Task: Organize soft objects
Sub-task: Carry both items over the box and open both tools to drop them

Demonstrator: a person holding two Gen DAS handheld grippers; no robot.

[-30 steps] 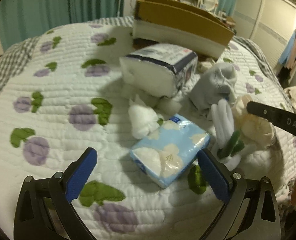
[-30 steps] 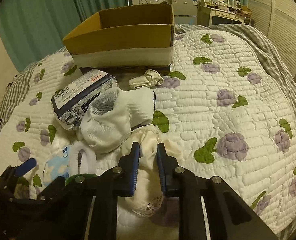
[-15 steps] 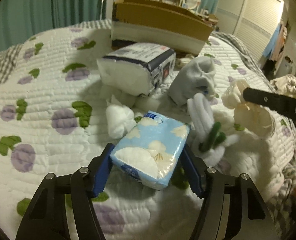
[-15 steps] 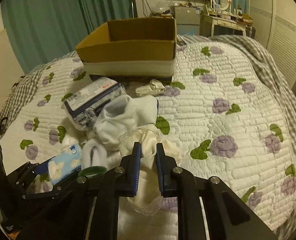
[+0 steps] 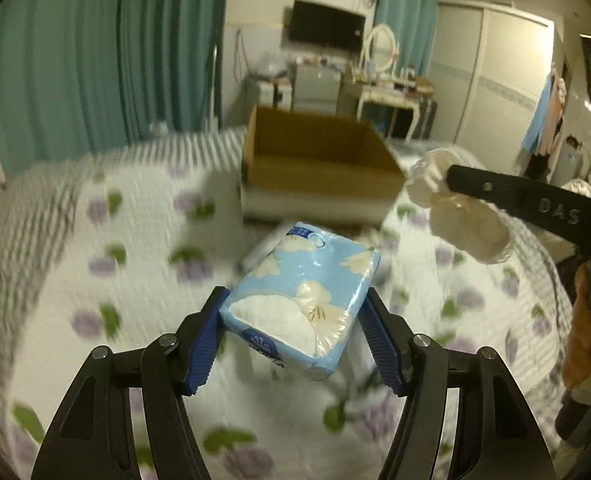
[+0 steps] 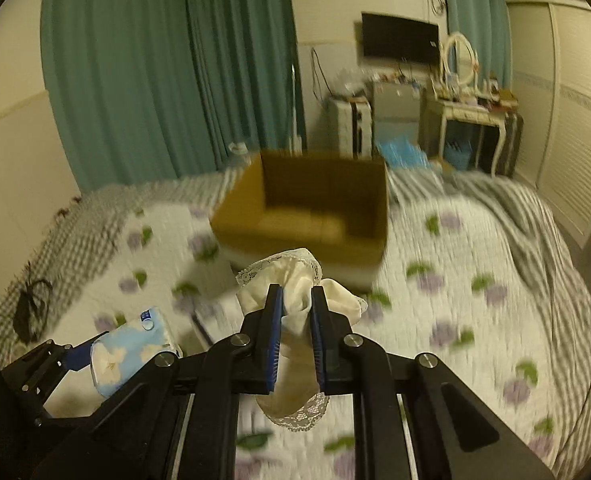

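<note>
Blur smears the quilted bedspread (image 5: pixel 95 240) in both my views, so its purple-and-green flower print reads as streaks and whatever lies on the bed below the tools is hard to make out. My left tool (image 5: pixel 295 340) is clamped on the tissue pack (image 5: pixel 307 304), a soft, glossy blue plastic packet with white flowers, its lower corner sagging past the ribbed blue pads (image 5: pixel 203 344); it sits low in the centre of the left view and at lower left of the right view (image 6: pixel 129 354). My right tool (image 6: pixel 296 316) is pinched shut on the cream cloth (image 6: pixel 295 304), limp and lace-edged, its tail hanging below the pads; in the left view it shows bunched at middle right (image 5: pixel 455 208). A second ago both items were on the bed; now both are lifted, and the open brown cardboard box (image 5: pixel 319 160) sits mid-frame beyond them, its interior shadowed.
</note>
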